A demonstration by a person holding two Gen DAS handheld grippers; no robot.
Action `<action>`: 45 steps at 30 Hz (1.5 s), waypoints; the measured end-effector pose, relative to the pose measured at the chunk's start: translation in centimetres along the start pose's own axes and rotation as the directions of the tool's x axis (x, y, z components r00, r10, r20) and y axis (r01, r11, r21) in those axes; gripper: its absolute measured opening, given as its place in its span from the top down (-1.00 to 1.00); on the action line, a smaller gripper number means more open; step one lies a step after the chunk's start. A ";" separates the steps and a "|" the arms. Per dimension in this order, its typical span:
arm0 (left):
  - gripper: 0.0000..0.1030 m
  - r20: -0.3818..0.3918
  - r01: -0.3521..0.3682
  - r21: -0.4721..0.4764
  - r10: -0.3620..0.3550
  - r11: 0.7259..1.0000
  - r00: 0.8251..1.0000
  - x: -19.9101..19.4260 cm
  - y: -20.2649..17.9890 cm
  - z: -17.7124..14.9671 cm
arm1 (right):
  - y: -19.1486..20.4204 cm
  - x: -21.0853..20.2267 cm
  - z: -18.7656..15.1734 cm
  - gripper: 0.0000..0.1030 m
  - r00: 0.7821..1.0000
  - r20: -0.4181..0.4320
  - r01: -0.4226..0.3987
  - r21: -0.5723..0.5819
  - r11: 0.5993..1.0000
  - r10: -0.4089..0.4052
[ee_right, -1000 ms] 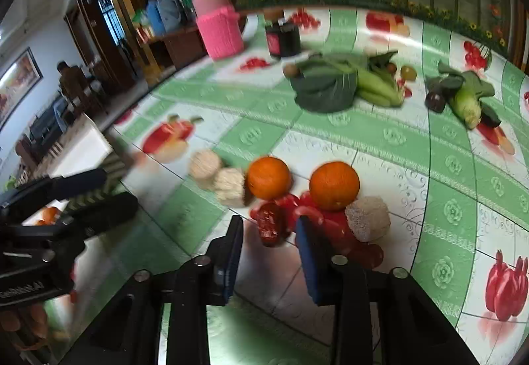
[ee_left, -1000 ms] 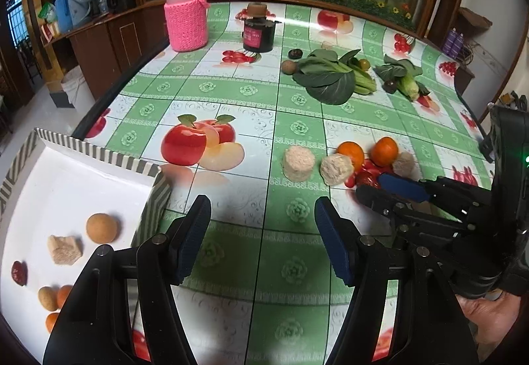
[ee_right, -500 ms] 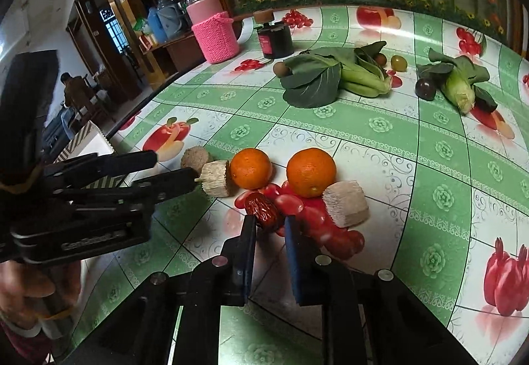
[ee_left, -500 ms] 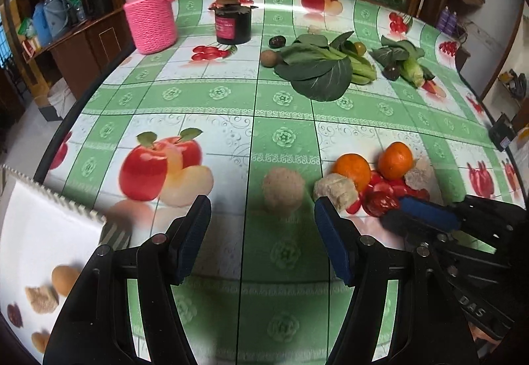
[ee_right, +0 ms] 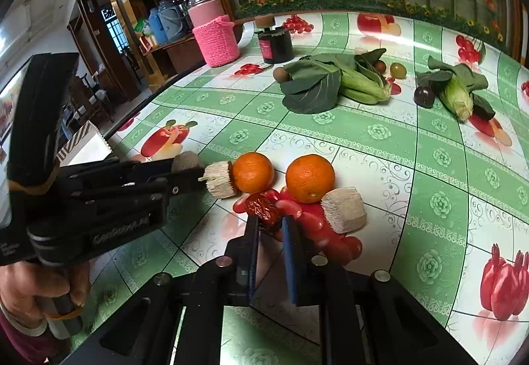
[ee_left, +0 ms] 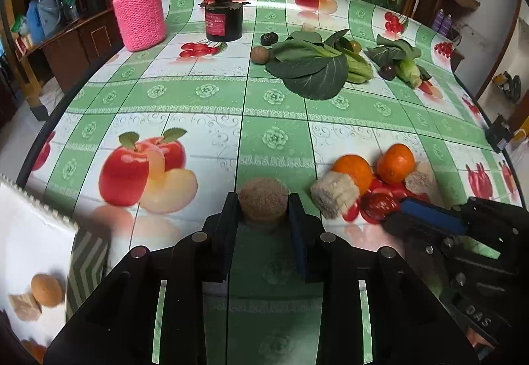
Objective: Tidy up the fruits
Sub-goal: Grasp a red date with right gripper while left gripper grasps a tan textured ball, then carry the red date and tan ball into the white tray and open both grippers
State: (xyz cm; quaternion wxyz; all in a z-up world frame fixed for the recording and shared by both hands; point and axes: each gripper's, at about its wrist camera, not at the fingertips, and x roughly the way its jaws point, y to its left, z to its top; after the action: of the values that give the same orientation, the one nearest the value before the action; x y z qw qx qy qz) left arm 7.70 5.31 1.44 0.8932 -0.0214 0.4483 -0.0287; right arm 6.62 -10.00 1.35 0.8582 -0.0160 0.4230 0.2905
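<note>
A brown round fruit (ee_left: pixel 263 196) lies on the fruit-print tablecloth. My left gripper (ee_left: pixel 263 209) has a pad pressed against each side of it while its jaws are closing. To its right sit two oranges (ee_left: pixel 353 171) (ee_left: pixel 395 162), beige chunks (ee_left: pixel 334 193) and several small red fruits. My right gripper (ee_right: pixel 269 226) is shut on a wrinkled red date (ee_right: pixel 263 209) at the near edge of that pile, still low over the table. The white tray (ee_left: pixel 86 259) with a striped rim at lower left holds a round brown fruit (ee_left: pixel 46 289) and a beige chunk (ee_left: pixel 23 307).
Farther back lie bok choy (ee_left: pixel 314 67), corn in its husk (ee_left: pixel 408 71), a dark plum (ee_right: pixel 424 96) and a kiwi (ee_left: pixel 259 54). A pink knitted jar (ee_left: pixel 139 11) and a dark jar (ee_left: pixel 224 18) stand at the far left. A hand (ee_right: pixel 43 292) holds the left gripper.
My left gripper moved from beside the tray toward the brown round fruit and closed onto it. My right gripper closed on the red date.
</note>
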 end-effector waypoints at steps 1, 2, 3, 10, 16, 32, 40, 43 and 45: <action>0.45 0.004 0.001 -0.001 -0.001 1.000 1.000 -0.4 0.0 -0.2 | 0.2 -0.1 0.0 0.75 1.000 0.001 0.004 -0.005 1.000 -0.004; 0.45 0.009 0.003 -0.004 -0.003 1.000 1.000 -0.8 -0.1 -0.5 | 0.3 -0.1 -0.1 0.76 1.000 -0.002 0.007 -0.007 1.000 -0.007; 0.45 0.015 0.005 -0.011 -0.005 1.000 1.000 -1.5 0.0 -0.8 | 0.4 -0.2 -0.2 0.77 1.000 -0.004 0.008 -0.007 1.000 -0.008; 0.45 0.037 0.021 -0.010 -0.020 1.000 0.999 -4.9 0.0 -2.7 | 1.5 -1.2 -0.8 0.79 1.000 0.010 0.030 -0.028 0.999 -0.030; 0.45 0.053 0.049 -0.001 -0.048 0.999 0.997 -6.9 0.0 -4.0 | 2.5 -0.7 0.0 0.29 0.993 0.015 0.116 -0.131 0.985 -0.115; 0.45 0.079 0.042 -0.007 -0.041 0.999 0.996 -9.3 1.0 -5.7 | 3.4 -0.9 -0.5 0.54 0.996 0.000 0.092 -0.106 0.990 -0.093; 0.45 0.122 0.007 0.001 -0.007 1.000 0.992 -11.9 1.9 -7.3 | 7.5 -5.9 -2.8 0.54 0.995 0.096 -0.018 -0.060 0.998 0.023; 0.45 0.144 -0.024 0.001 0.024 1.000 0.989 -13.1 2.5 -7.9 | 9.3 -6.8 -3.4 0.54 0.991 0.118 -0.061 -0.051 0.997 0.066; 0.45 0.157 -0.032 -0.009 0.033 0.999 0.987 -13.9 3.1 -8.4 | 10.4 -7.2 -3.7 0.54 0.989 0.124 -0.074 -0.057 0.996 0.081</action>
State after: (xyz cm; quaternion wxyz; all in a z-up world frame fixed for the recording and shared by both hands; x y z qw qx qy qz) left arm -7.21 9.30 7.37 0.9261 -0.0189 0.3768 -0.0108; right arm -4.77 -5.81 6.51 0.8704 -0.0037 0.3605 0.3351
